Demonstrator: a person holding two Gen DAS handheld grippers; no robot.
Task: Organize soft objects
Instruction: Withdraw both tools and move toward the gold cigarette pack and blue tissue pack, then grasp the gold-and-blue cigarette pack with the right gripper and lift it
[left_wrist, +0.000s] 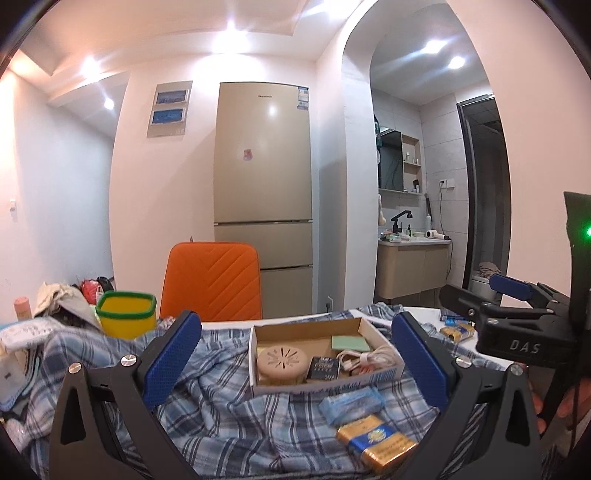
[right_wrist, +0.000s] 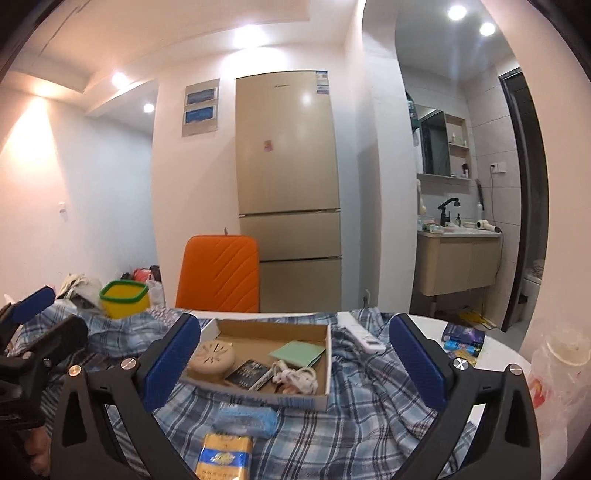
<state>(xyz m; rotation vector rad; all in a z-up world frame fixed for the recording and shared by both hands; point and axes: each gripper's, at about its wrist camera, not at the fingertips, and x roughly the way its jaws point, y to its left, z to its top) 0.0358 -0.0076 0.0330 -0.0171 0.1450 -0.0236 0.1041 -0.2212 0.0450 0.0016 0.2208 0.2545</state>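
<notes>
Both sets of jaws stand wide open with nothing held between them. The left gripper (left_wrist: 295, 354) hangs over a blue checked cloth (left_wrist: 229, 417), and so does the right gripper (right_wrist: 293, 360). Their blue pads do not press on anything.

The soft checked cloth lies all bunched up over a white table (right_wrist: 491, 354). It spreads from the near edge to the far side, with lots of folds.

On the cloth, in the middle, sits a flat cardboard box (left_wrist: 364, 326). Inside it are a round tan thing with slits (left_wrist: 282, 363) on the left, a small dark pack (left_wrist: 324, 368) next to it, a white cord (left_wrist: 364, 359) on the right, and a green pad of paper (left_wrist: 350, 342) at the far side.

Just near of the box lies a light blue soft pack (left_wrist: 351, 402). Nearer still is a gold and blue pack (left_wrist: 380, 445).

Far left, a yellow tub with a green rim (left_wrist: 126, 314) stands by a heap of cloths. A white remote (right_wrist: 364, 334) lies on the cloth to the right of the box. More small packs (right_wrist: 463, 339) sit on the bare table to the far right, and a clear plastic bottle (right_wrist: 561, 365) stands at the right edge.

Behind the table is an orange chair (left_wrist: 212, 280), and behind that a tall tan fridge (left_wrist: 264, 166).
</notes>
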